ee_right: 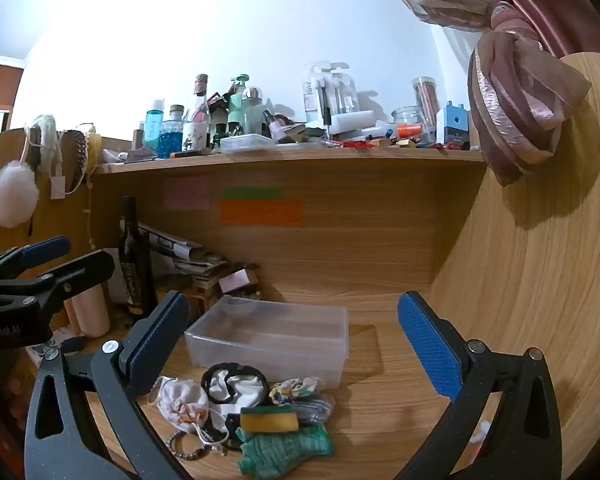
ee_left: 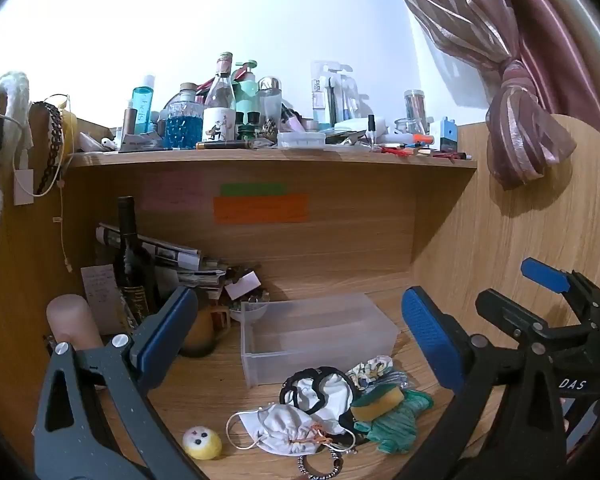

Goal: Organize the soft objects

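Both grippers are held wide open, nothing gripped. The pile of soft items [ee_right: 256, 412] lies just below and ahead of the right gripper [ee_right: 296, 344], slightly left of centre; the empty clear bin [ee_right: 272, 354] sits directly beyond. The left gripper [ee_left: 300, 340] is judged no nearer.

White letters "DAS" stand on the right gripper [ee_left: 548, 280]; the shelf bottle [ee_left: 142, 106] labels look too blurred to read.

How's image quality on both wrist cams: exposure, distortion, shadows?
Left wrist view: the wall is blown out to near white, fisheye bows the shelf, and the knotted curtain throws a hard shadow on the side panel. Right wrist view: same overexposed wall, black vignette corners, the clear bin casts a soft shadow rightward; the pile stays sharp.
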{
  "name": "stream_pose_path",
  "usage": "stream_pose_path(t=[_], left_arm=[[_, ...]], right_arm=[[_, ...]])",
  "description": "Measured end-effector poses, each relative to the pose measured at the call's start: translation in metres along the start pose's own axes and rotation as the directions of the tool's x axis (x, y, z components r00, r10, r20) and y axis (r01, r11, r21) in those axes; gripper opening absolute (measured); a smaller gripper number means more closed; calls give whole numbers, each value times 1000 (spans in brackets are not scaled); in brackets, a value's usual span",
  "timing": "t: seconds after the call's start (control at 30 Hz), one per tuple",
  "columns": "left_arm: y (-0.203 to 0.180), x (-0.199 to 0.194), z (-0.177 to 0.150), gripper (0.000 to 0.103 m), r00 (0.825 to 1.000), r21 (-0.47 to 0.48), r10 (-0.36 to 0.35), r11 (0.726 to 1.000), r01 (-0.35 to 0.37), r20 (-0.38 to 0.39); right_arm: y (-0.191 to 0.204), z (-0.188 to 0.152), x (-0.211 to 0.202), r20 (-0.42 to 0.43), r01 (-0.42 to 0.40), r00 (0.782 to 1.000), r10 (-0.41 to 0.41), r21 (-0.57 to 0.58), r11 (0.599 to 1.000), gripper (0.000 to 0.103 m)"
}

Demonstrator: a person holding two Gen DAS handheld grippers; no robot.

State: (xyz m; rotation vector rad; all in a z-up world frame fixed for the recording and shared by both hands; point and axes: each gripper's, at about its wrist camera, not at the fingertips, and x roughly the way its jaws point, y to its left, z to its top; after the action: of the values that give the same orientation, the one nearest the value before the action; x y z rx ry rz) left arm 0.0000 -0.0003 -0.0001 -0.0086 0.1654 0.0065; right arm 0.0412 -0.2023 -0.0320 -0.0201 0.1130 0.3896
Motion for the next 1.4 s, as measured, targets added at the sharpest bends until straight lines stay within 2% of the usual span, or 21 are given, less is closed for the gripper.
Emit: stream_pose_path(t=[0.27, 1.4], left_arm=[[0, -1, 0, 103, 1000, -3, -22, 1000, 22, -1], [0, -2, -1, 103, 1000, 3, -23, 1000, 23, 8]], right_arm=[[-1, 1, 1, -6, -4, 1000, 4, 7, 1000, 103], [4, 2, 1, 7, -8, 1000, 8, 23, 1000, 103]])
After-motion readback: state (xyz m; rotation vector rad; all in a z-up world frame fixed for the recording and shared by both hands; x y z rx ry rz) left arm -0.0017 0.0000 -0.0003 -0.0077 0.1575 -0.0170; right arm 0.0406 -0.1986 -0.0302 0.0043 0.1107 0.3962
